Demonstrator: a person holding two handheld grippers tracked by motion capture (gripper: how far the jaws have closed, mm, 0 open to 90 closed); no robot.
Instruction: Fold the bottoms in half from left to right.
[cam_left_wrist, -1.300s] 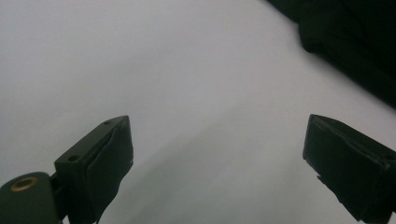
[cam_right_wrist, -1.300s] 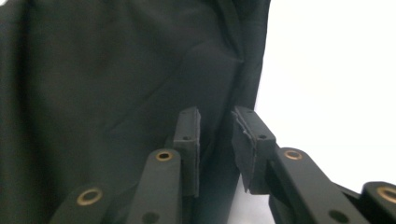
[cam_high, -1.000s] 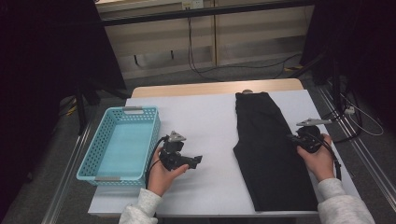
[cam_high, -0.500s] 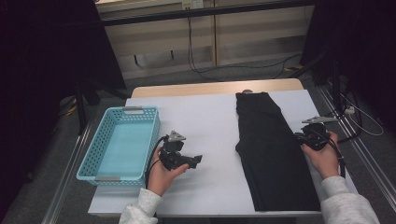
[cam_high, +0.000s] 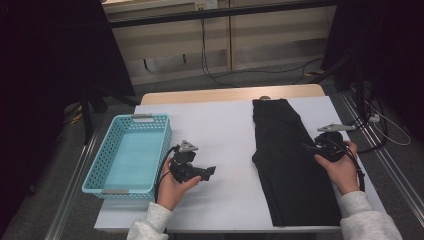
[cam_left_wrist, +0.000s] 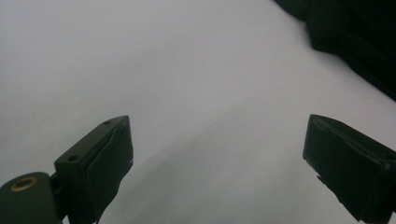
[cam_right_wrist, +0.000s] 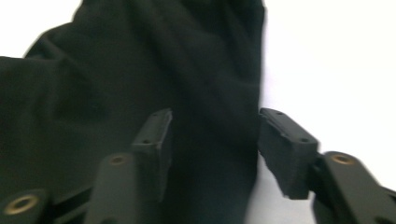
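A black folded garment (cam_high: 285, 165) lies lengthwise on the right half of the white table (cam_high: 220, 125). My right gripper (cam_high: 307, 148) is at the garment's right edge, pointing left over it. Its jaws have just been opening. In the right gripper view the right gripper (cam_right_wrist: 215, 140) stands apart above the dark cloth (cam_right_wrist: 116, 84), and the pads do not press on it. My left gripper (cam_high: 212, 171) rests low over bare table left of the garment. In the left gripper view the left gripper (cam_left_wrist: 217, 158) is wide open with nothing between its jaws, and the garment (cam_left_wrist: 355, 37) shows at the upper right.
A light blue plastic basket (cam_high: 142, 119) stands at the table's left edge, close to the left hand. Cables lie on the floor beyond the table, and a metal rail runs along its right side (cam_high: 395, 165).
The right gripper's jaws have parted over the garment's right edge, and that hand shifted only slightly. The left hand and the basket have kept still.
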